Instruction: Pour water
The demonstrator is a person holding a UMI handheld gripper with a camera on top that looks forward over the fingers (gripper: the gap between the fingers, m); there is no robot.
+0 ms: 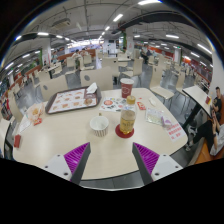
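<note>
Presently listed, gripper view. Gripper: two fingers with magenta pads, spread wide, nothing between them, held above the near edge of the table.

Bottle: clear plastic, amber liquid inside, upright, long axis vertical, cap end pointing up. It stands on a red coaster, just ahead of the fingers and slightly nearer the right one, not touching either.

Cup: white, ribbed, upright, mouth up, just beside the bottle on its left, apart from it.

Red cup: upright, beyond the bottle.

Tray: brown, rectangular, beyond the cup to the left, bearing small food items too small to tell.

Other items: wrappers and small packets scattered to the right of the bottle; kind uncertain.

Surroundings: a large room with tables, chairs and ceiling strip lights.
</note>
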